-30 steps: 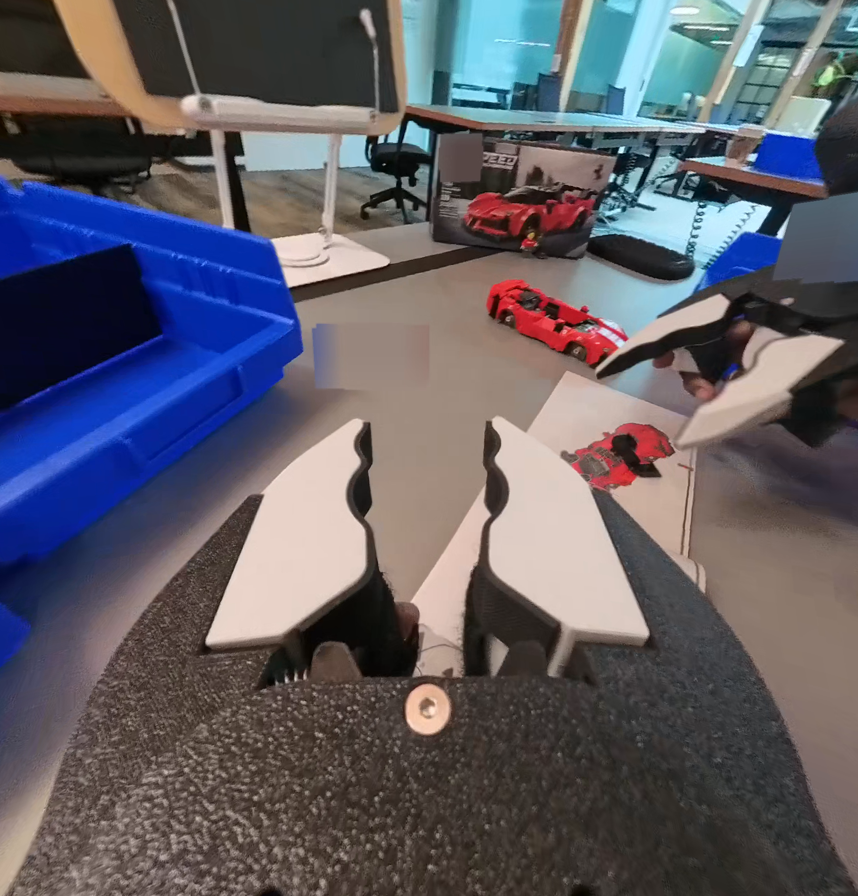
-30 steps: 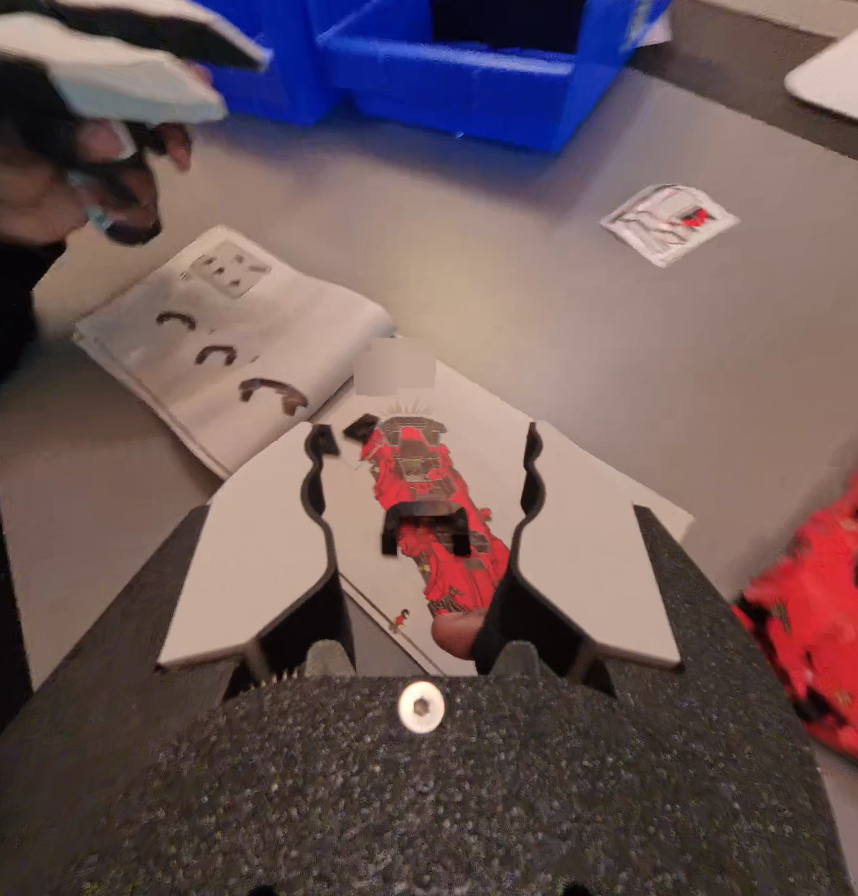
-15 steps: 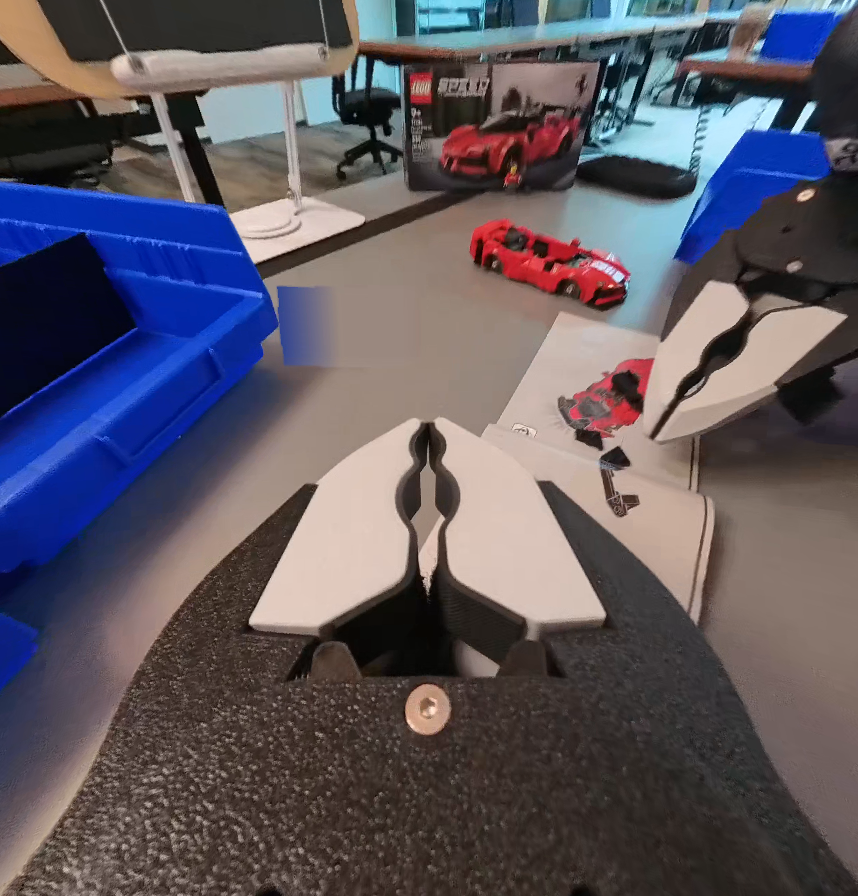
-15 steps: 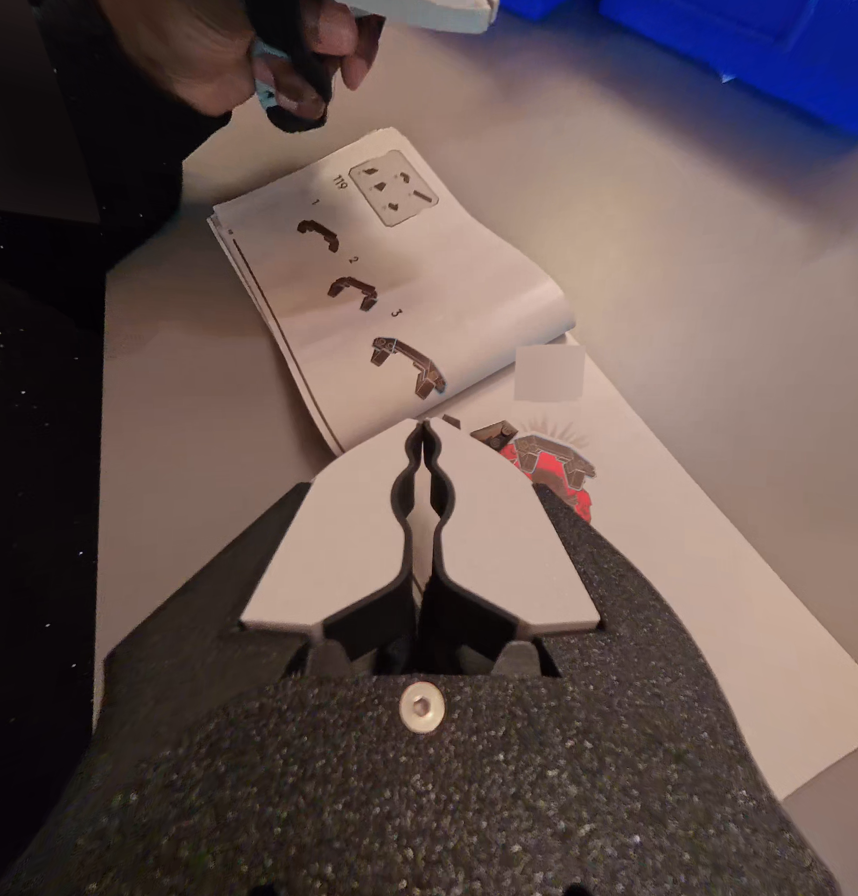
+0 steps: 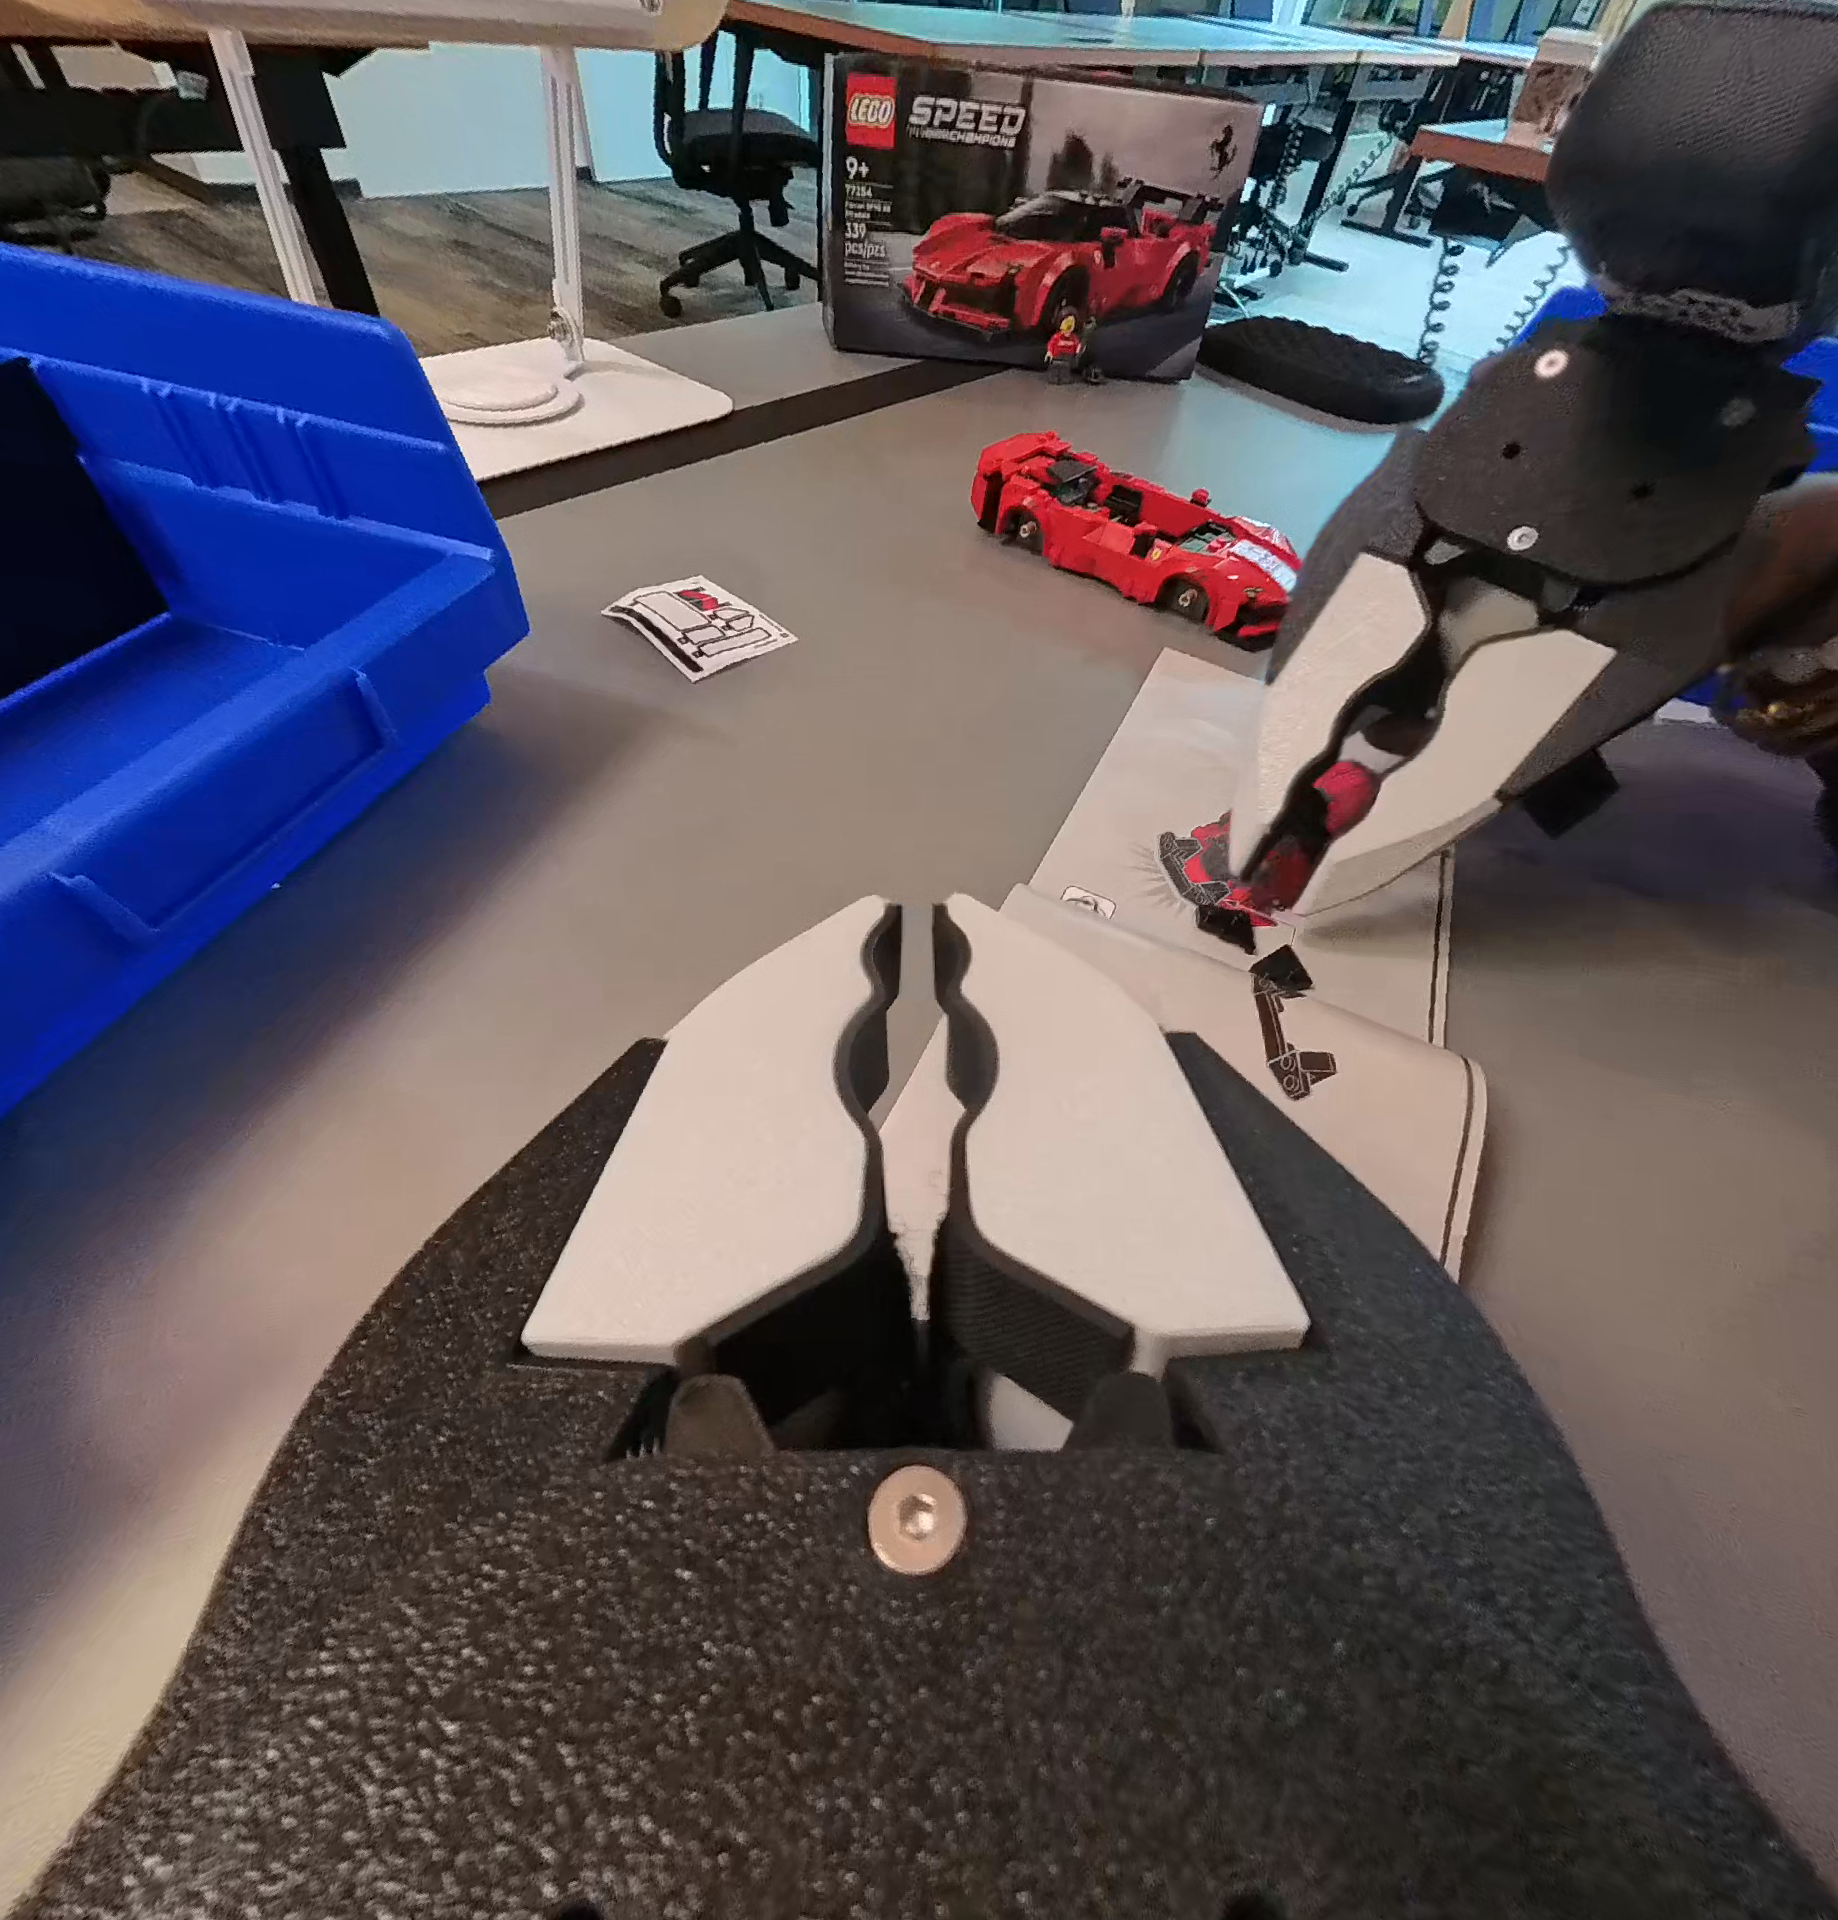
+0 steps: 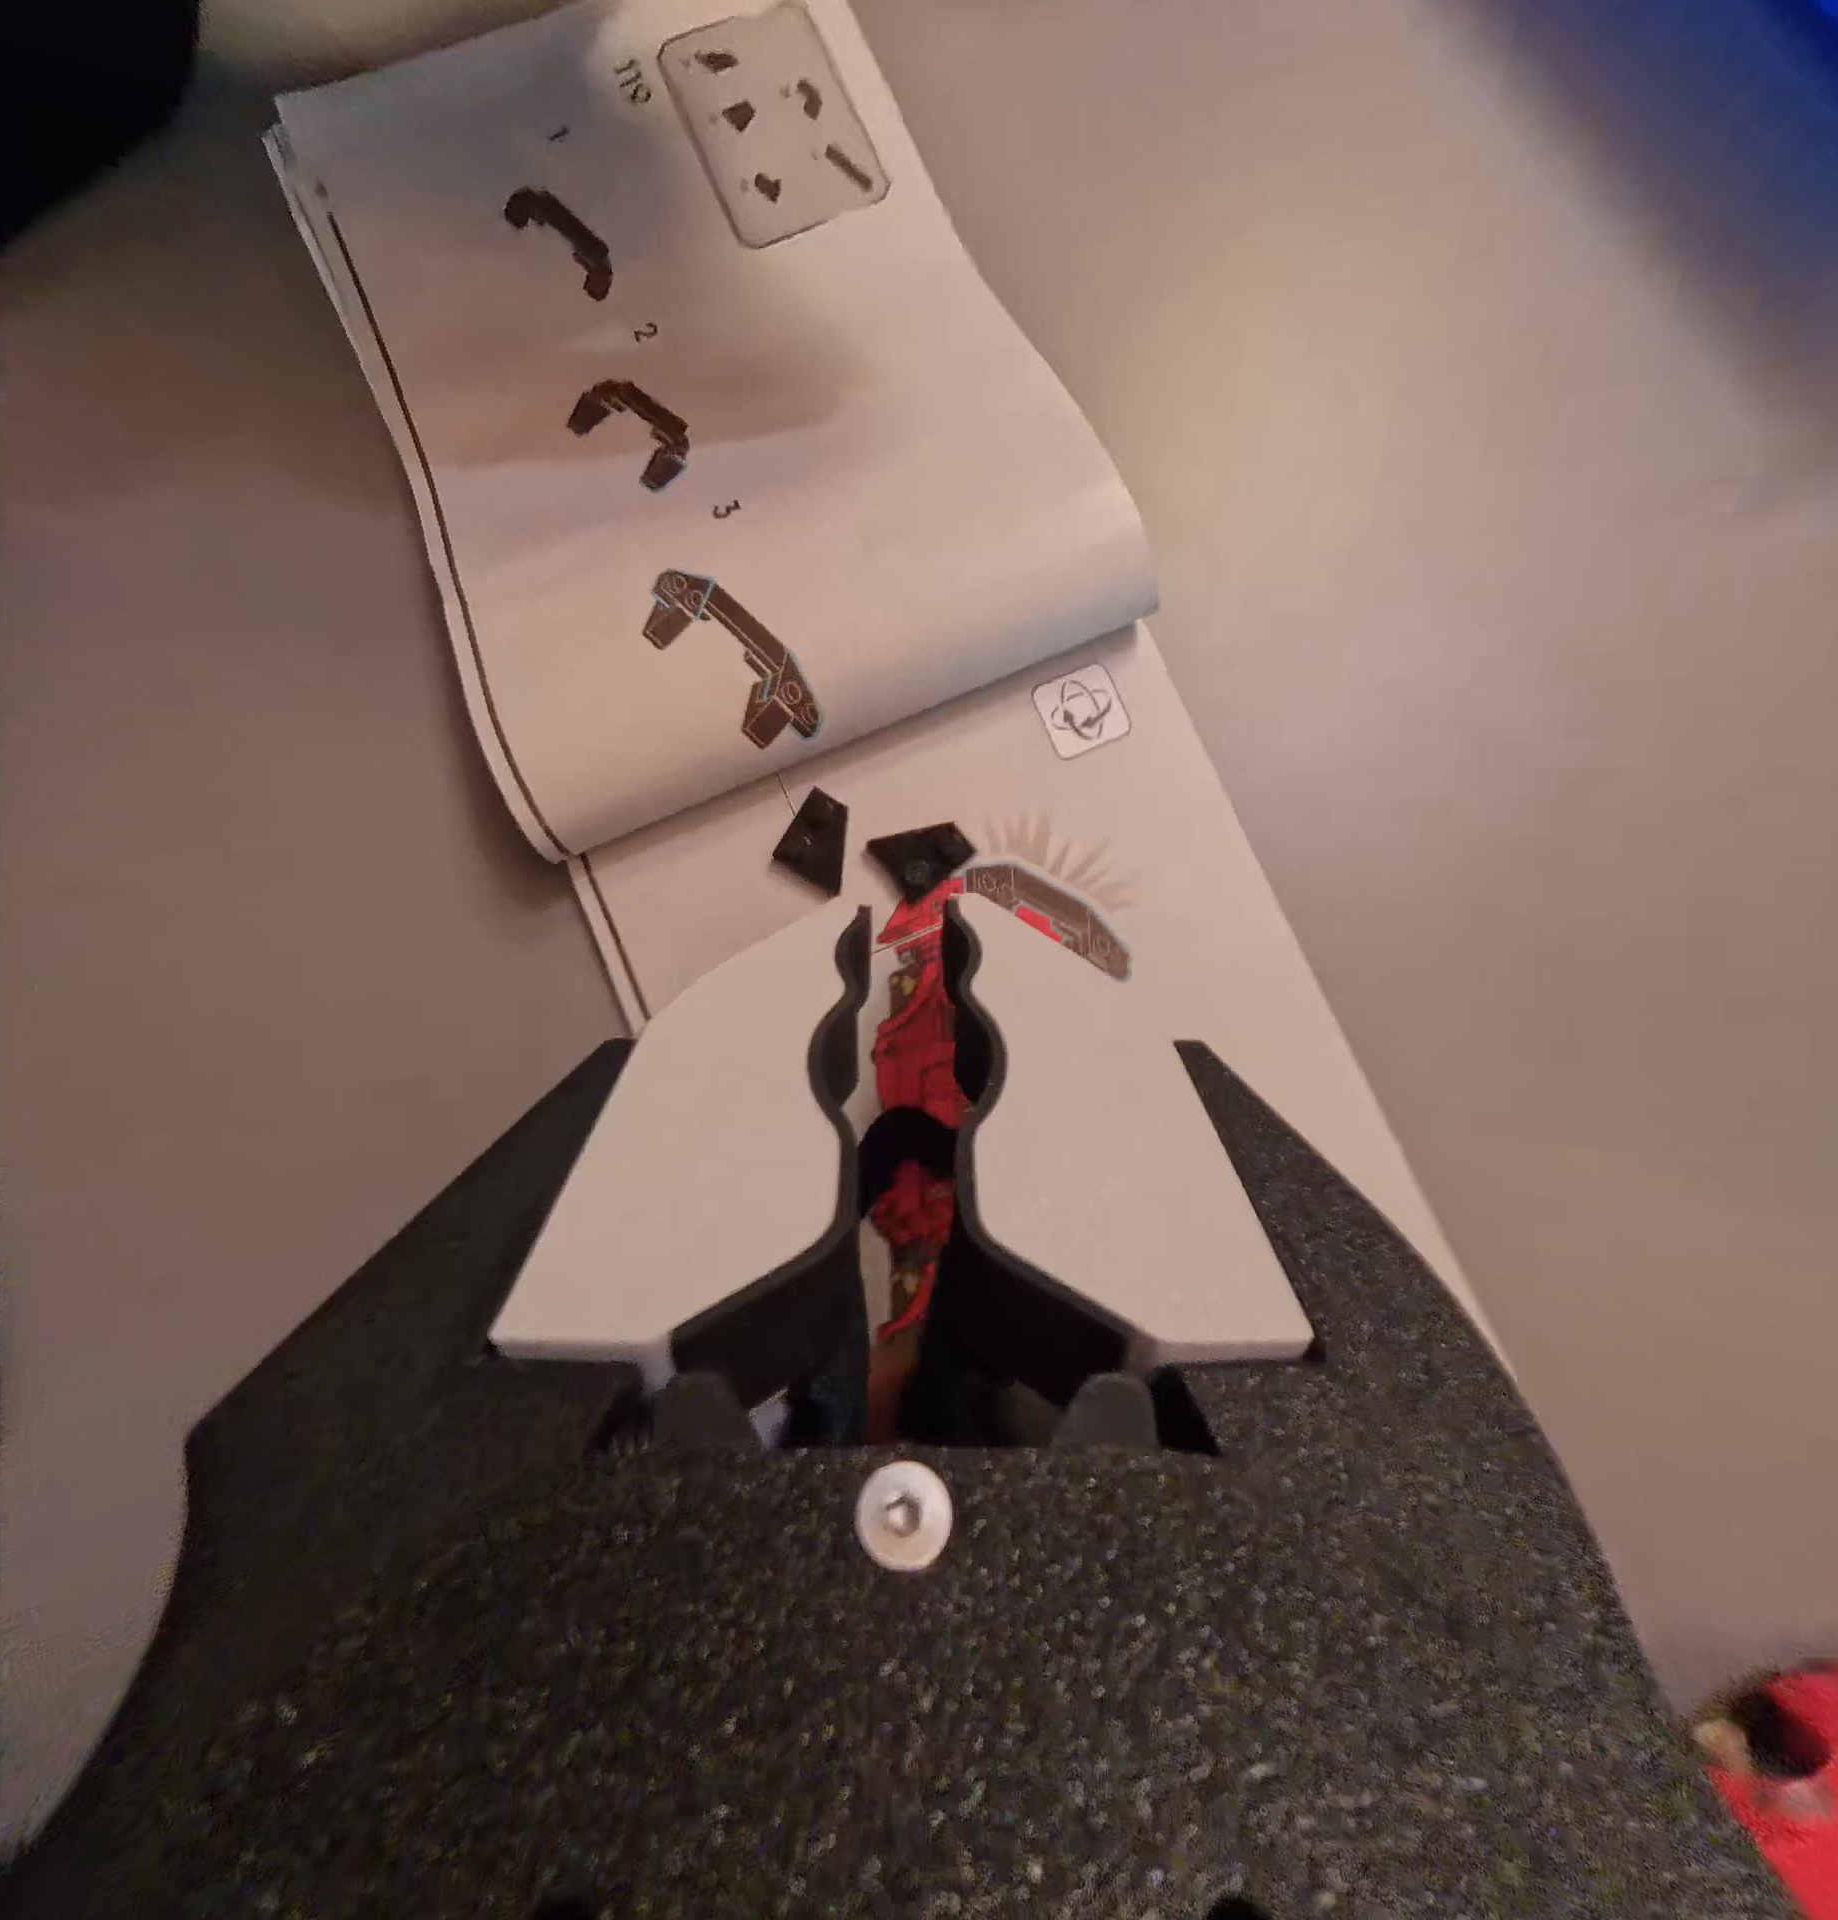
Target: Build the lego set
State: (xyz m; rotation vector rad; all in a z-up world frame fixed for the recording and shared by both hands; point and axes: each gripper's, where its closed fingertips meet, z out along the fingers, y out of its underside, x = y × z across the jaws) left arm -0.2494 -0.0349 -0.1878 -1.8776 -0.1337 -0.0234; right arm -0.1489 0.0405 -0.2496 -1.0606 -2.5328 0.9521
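Note:
An open instruction booklet lies on the grey table and also shows in the left wrist view. Two small black wedge pieces lie loose on its page. My right gripper points down at the page, its jaws nearly together with a small black Lego piece pinched between them. It also shows in the left wrist view, its tips touching the booklet. My left gripper is shut and empty, low over the booklet's near edge. The built red Lego car stands beyond.
A big blue bin fills the left. A sticker sheet lies mid-table. The Lego set box and a white lamp base stand at the back. The red car's edge shows at the lower right of the right wrist view. My right fingertips sit around 15 cm from my left ones.
Both grippers were open a second ago and have closed. The right gripper has come down onto the booklet page and now shows a slight gap with the black piece in it.

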